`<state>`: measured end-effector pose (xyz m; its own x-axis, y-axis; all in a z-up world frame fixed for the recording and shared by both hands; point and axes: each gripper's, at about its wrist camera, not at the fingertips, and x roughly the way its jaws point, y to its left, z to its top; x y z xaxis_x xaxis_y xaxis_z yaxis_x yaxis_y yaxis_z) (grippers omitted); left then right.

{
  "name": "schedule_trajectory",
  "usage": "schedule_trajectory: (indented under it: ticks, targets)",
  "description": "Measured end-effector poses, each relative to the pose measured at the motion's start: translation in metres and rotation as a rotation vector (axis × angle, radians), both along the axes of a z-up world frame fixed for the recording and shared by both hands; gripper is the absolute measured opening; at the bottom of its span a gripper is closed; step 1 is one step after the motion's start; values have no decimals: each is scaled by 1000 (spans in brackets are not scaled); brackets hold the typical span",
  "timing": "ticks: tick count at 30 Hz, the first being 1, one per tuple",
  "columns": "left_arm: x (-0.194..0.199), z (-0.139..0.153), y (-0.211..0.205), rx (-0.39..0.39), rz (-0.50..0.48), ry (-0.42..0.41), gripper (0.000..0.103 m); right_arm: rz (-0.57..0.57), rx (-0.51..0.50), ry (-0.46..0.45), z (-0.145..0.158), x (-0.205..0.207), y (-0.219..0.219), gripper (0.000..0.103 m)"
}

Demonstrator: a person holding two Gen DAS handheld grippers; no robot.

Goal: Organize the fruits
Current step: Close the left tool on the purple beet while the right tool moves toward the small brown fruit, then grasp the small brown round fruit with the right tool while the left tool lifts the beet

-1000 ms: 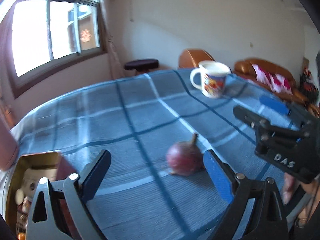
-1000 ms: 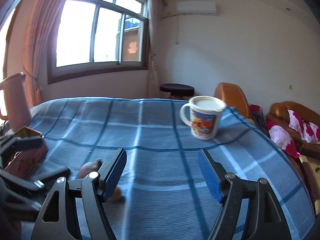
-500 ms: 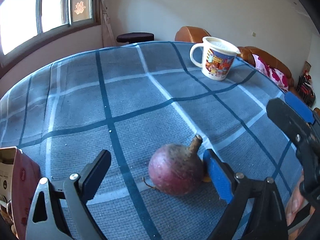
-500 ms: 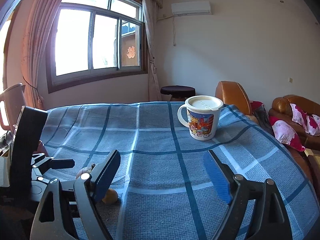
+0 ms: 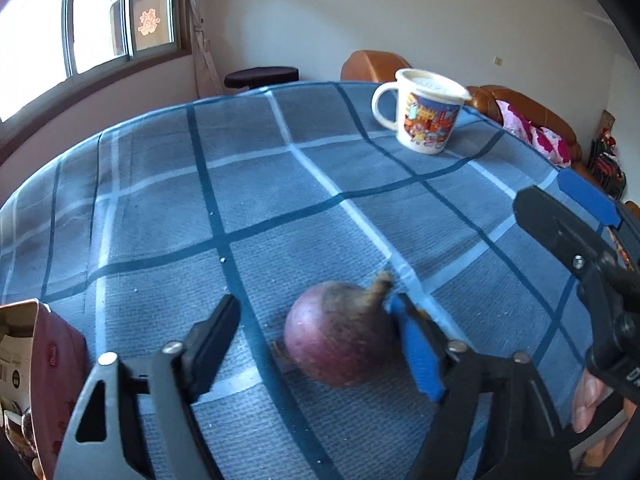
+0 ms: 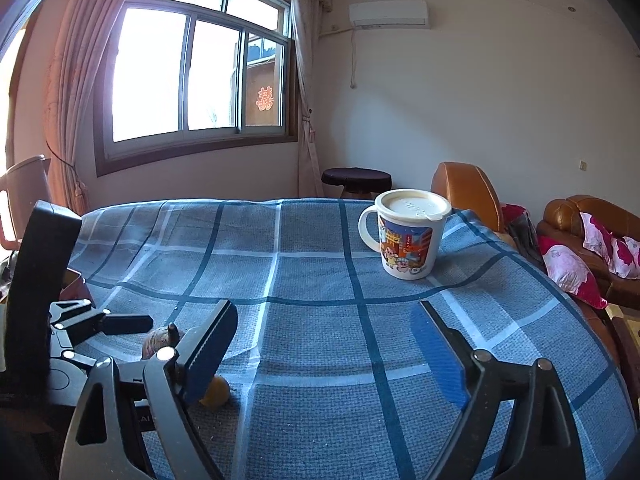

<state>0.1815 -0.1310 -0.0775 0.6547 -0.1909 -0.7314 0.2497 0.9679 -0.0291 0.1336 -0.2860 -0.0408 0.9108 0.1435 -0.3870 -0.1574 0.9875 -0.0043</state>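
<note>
A round purple-red fruit (image 5: pixel 340 332) with a short stem lies on the blue checked tablecloth (image 5: pixel 280 184). My left gripper (image 5: pixel 316 340) straddles it with its jaws closing. The right blue pad (image 5: pixel 418 354) touches the fruit and the left finger (image 5: pixel 216 332) stands clear of it. In the right wrist view the same fruit (image 6: pixel 158 344) is half hidden behind a finger. A small orange fruit (image 6: pixel 216 396) lies beside that finger. My right gripper (image 6: pixel 324 356) hovers over bare cloth, jaws opening, with nothing between them.
A lidded cartoon mug (image 5: pixel 424 120) stands at the table's far right. A dark red open box (image 5: pixel 48 380) sits at the near left edge. A jug (image 6: pixel 24 196) stands at the far left. Sofas (image 6: pixel 592 232) and a stool (image 6: pixel 356 180) lie beyond the table.
My left gripper has come forward and down over the purple fruit, and its jaws have narrowed until the right pad touches it. The right gripper's jaws have widened.
</note>
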Motion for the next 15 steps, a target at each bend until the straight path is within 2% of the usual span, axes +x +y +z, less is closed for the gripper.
schedule_trajectory:
  ticks: [3, 5, 7, 8, 9, 11, 13, 15]
  targets:
    - [11, -13, -5, 21, -24, 90, 82, 0, -8, 16, -1, 3, 1, 90]
    - [8, -9, -3, -5, -40, 78, 71, -1, -11, 16, -1, 3, 2, 90]
    - [4, -7, -2, -19, -51, 74, 67, -2, -8, 13, -1, 3, 1, 90]
    - [2, -6, 0, -37, -57, 66, 58, -1, -5, 14, -1, 3, 0, 90]
    - [-1, -3, 2, -46, -56, 48, 56, 1, -3, 16, -2, 3, 0, 90]
    - [-5, -2, 6, -32, -21, 34, 56, 20, 1, 17, -2, 3, 1, 90]
    - [-8, 2, 17, -77, -2, 18, 56, 61, 3, 34, -3, 7, 3, 90]
    - [-11, 3, 27, -89, 38, 2, 56, 99, -3, 64, -5, 11, 7, 90]
